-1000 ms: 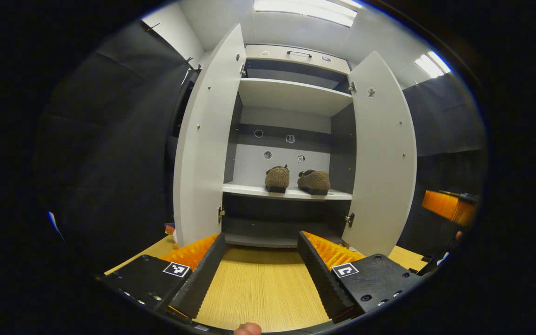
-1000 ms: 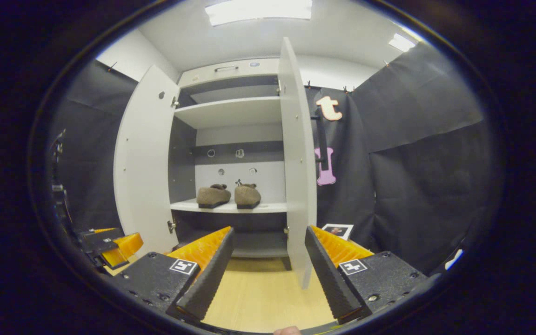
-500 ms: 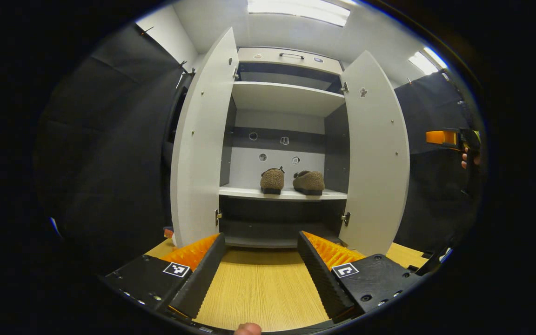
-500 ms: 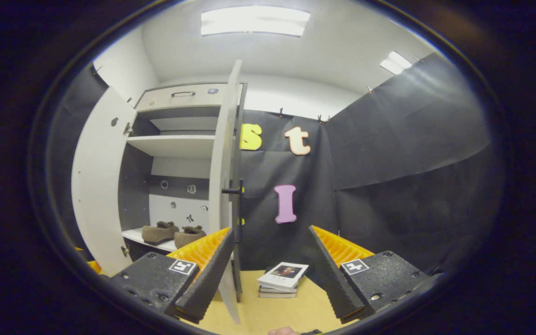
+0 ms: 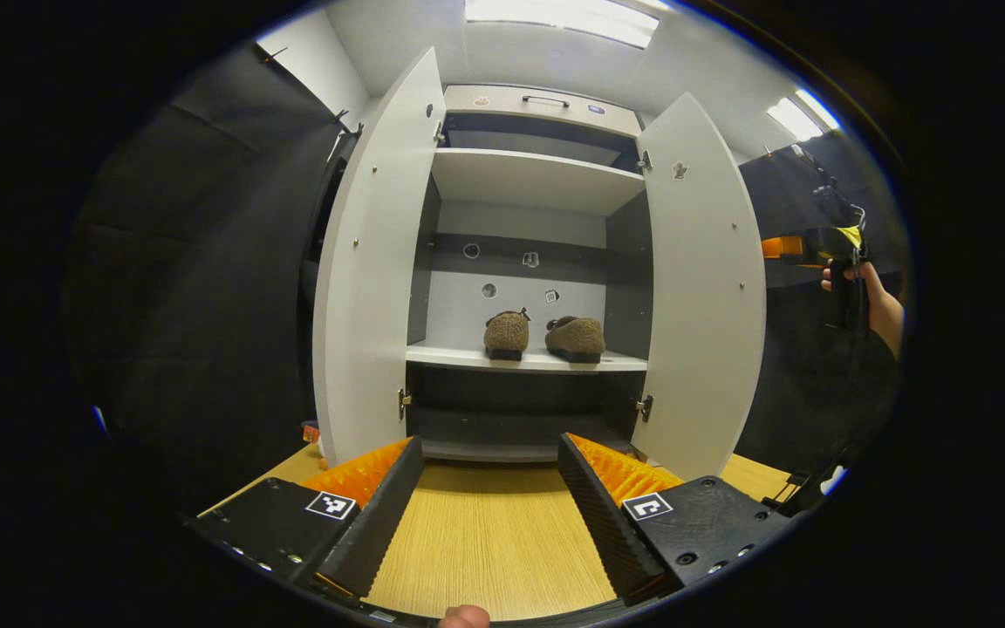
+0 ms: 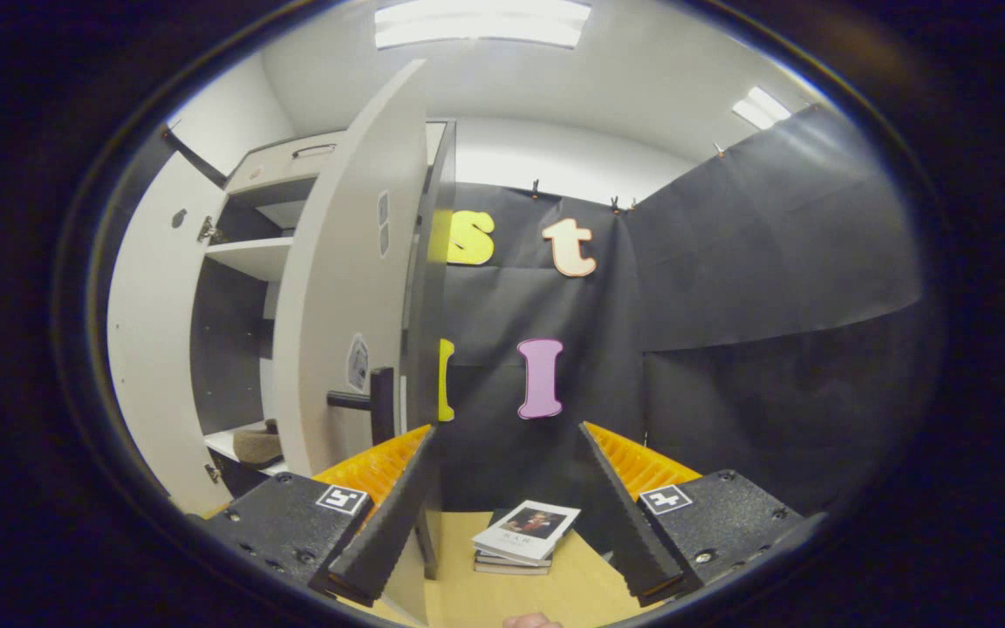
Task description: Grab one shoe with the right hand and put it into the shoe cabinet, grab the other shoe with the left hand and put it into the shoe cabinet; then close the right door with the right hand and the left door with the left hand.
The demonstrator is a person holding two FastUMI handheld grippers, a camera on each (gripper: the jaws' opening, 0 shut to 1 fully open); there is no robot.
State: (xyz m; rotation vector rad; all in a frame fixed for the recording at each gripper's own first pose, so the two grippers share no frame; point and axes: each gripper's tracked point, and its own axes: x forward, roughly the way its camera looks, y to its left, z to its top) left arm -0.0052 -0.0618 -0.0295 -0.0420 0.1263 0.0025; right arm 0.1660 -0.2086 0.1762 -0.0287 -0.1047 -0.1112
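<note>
Right gripper [image 6: 502, 515]: fingers apart, empty, beside right door's [image 6: 345, 288] outer face with handle [image 6: 372, 403]. Books [image 6: 524, 536] stacked on table [image 6: 581, 593]. Shoe [image 6: 258, 443] inside cabinet [image 6: 241, 253].

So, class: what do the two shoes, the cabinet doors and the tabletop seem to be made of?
Shoes: probably fleece or woolly fabric, brown and nubbly, on dark soles.
Cabinet doors: likely laminated board, flat, matt white, with metal hinges.
Tabletop: wood or wood-look laminate, pale with fine straight grain lines.
</note>
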